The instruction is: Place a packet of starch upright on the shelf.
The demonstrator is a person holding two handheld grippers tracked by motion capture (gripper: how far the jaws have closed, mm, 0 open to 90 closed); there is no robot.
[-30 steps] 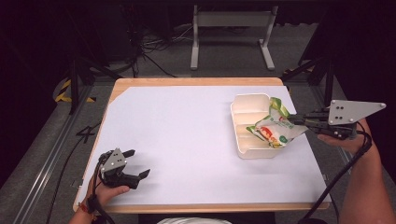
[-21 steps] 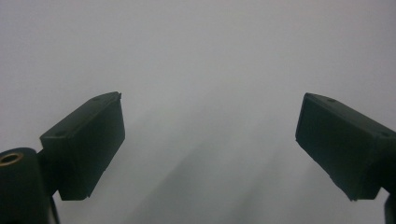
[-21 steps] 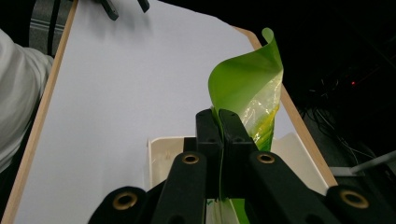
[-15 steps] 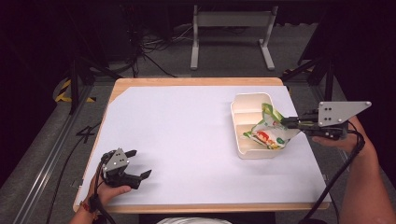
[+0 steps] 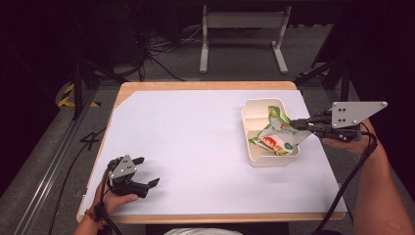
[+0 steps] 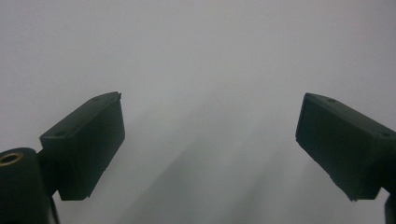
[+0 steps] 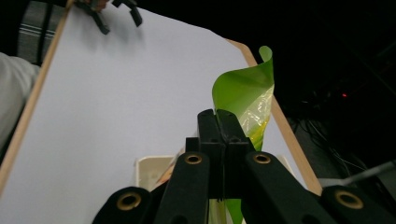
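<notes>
The right claw [image 5: 295,124] pinched a green snack bag [image 5: 275,134] lying slantwise, long axis toward the claw, in the cream tray [image 5: 254,159], while the left claw [image 5: 145,171] sat spread.

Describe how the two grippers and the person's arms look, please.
Both grippers have black jaws with brass-coloured rivets. The right gripper carries a grey three-cornered plate with small holes; the left gripper carries a smaller one. A black cable trails from each. The forearms are bare; the left wrist wears a red band.

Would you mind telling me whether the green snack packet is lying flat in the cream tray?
No: the green snack packet is tilted, its lower end in the cream tray, its corner pinched by the right tongs.
</notes>
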